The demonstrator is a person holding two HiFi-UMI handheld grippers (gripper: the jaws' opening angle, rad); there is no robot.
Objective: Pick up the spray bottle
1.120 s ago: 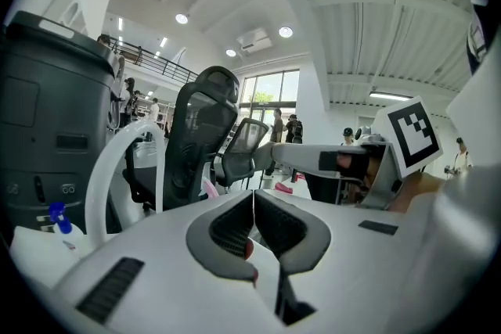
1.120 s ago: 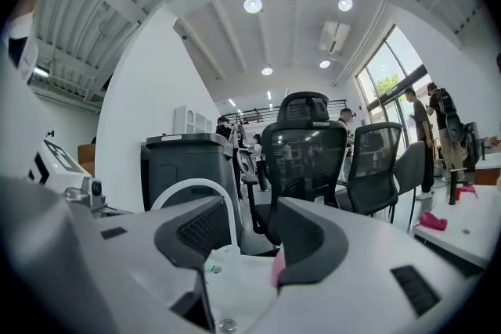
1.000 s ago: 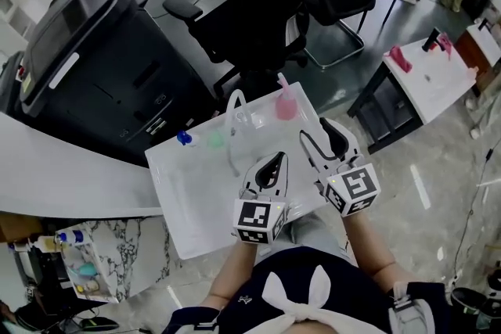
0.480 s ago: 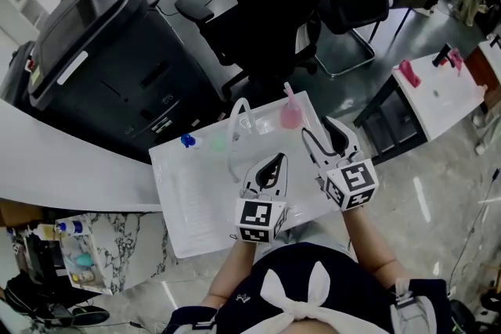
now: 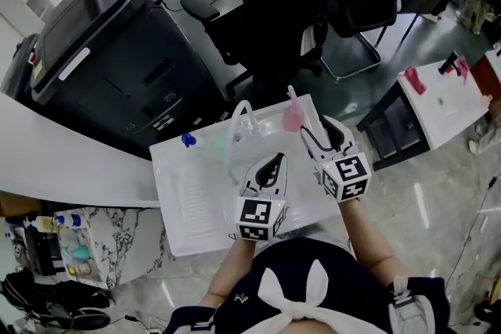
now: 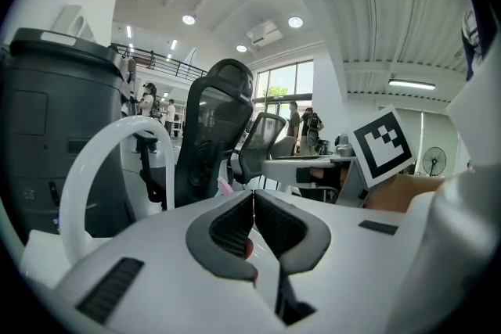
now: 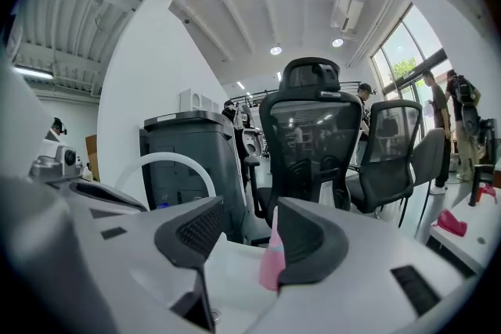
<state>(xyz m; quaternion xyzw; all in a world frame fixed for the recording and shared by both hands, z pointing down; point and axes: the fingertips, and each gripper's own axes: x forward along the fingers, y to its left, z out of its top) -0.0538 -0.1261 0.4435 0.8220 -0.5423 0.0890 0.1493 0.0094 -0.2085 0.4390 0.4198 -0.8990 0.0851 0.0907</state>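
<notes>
Task status: not started. The spray bottle (image 5: pixel 291 116) has not been lifted; it stands upright on the white counter (image 5: pixel 188 192) near the far edge, just right of the white curved tap (image 5: pixel 237 121).

Right gripper (image 5: pixel 319 134): jaws apart, holding nothing. It sits near the bottle but short of it. In the right gripper view the bottle appears in line with the gap between the jaws, closer to the right-hand jaw and beyond the tips.

Left gripper (image 5: pixel 272 165): jaws together, holding nothing, positioned over the middle of the counter.

Remaining steps, as judged: advance the right gripper, close on the bottle, lift.

Bottle description: pink, translucent, rounded body, narrow nozzle pointing upward. It is likely light and easy to tip.
</notes>
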